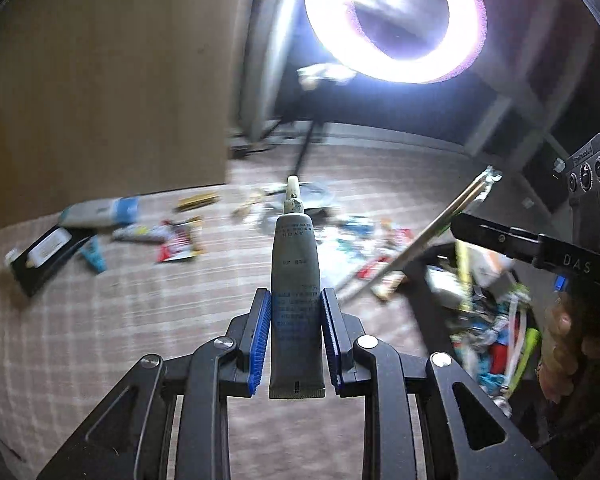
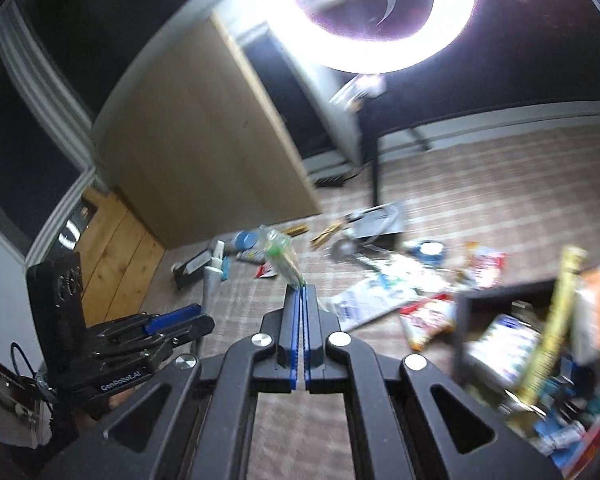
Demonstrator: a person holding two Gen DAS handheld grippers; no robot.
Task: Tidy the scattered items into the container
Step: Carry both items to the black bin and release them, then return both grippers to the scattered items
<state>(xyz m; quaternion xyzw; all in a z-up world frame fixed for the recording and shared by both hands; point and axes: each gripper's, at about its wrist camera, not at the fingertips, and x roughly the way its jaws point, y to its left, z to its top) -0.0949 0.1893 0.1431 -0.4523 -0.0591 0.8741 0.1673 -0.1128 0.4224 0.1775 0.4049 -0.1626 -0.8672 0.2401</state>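
Left gripper [image 1: 295, 300] angled down clamping grey tube [image 1: 295, 264], right gripper [image 2: 301, 292] pinching clear packet [image 2: 282, 254]

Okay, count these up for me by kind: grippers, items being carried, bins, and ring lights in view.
Grippers: 2, left gripper and right gripper
Carried items: 2, grey tube and long packet
Bins: 1, bin
Ring lights: 1, ring light
Total: 6
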